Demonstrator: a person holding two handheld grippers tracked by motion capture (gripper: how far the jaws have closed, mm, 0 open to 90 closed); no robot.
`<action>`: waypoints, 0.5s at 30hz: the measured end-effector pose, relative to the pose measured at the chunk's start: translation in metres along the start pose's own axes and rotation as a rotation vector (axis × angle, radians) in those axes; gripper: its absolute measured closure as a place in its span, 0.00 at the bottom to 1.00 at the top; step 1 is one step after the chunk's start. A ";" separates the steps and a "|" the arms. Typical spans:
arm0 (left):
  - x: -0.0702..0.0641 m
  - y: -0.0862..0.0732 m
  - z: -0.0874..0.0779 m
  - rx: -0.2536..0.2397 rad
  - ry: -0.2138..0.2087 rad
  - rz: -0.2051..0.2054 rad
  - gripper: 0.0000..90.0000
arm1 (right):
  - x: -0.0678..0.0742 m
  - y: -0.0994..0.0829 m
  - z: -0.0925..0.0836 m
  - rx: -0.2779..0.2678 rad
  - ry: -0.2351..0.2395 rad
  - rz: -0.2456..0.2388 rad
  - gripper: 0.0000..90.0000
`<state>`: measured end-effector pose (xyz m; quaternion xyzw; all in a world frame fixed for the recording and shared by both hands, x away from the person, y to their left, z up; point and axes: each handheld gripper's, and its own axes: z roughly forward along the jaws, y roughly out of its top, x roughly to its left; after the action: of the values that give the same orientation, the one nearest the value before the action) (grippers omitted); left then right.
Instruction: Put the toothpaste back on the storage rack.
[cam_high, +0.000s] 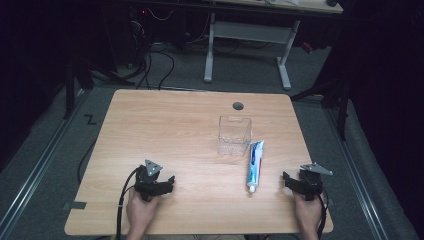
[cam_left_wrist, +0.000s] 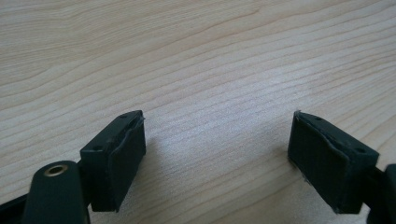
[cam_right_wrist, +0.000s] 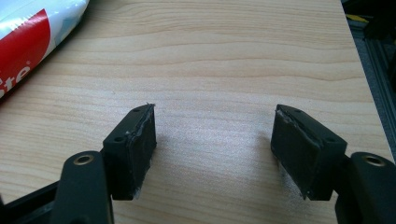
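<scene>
1. Two grippers sit low over the wooden table (cam_high: 150, 125), both close to its near edge, one in each of your hands.
2. Your left gripper (cam_high: 172, 181) is near the near-left corner, somewhat in from the left edge. In the left gripper view its jaws stand wide apart over bare wood grain, with nothing between the pads (cam_left_wrist: 123, 154).
3. Your right gripper (cam_high: 286, 179) is at the near-right corner, its jaws pointing toward the table's middle. In the right gripper view the jaws are spread wide and hold nothing; only table surface lies between the fingertips (cam_right_wrist: 140, 140).
4. The toothpaste tube (cam_high: 255, 165) lies flat on the table's right half, just to the left of your right gripper and not touching it. Its white cap end points toward the near edge, and its flat crimped end points toward the far edge.
5. In the right gripper view a red and white part of the tube (cam_right_wrist: 32, 37) shows at the upper left, outside the jaws.
6. A clear plastic box (cam_high: 233, 135) stands upright just beyond the tube's far end, toward the table's middle. Whether the tube touches it, you cannot tell.
7. A round grey grommet (cam_high: 238, 106) sits near the far edge, behind the box.
</scene>
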<state>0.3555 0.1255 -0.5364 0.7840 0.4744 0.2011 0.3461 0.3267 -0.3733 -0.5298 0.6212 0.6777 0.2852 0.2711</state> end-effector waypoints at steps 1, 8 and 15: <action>0.000 0.000 0.000 0.000 0.000 0.000 0.22 | 0.000 0.000 0.000 0.000 0.000 0.000 0.34; 0.000 0.000 0.000 0.000 0.000 0.000 0.22 | 0.000 0.000 0.000 -0.003 0.000 0.000 0.34; 0.000 0.000 0.000 0.000 0.000 0.000 0.22 | 0.000 0.000 0.000 -0.003 0.000 -0.008 0.34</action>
<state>0.3556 0.1256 -0.5364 0.7841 0.4744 0.2012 0.3460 0.3270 -0.3736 -0.5300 0.6180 0.6800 0.2848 0.2732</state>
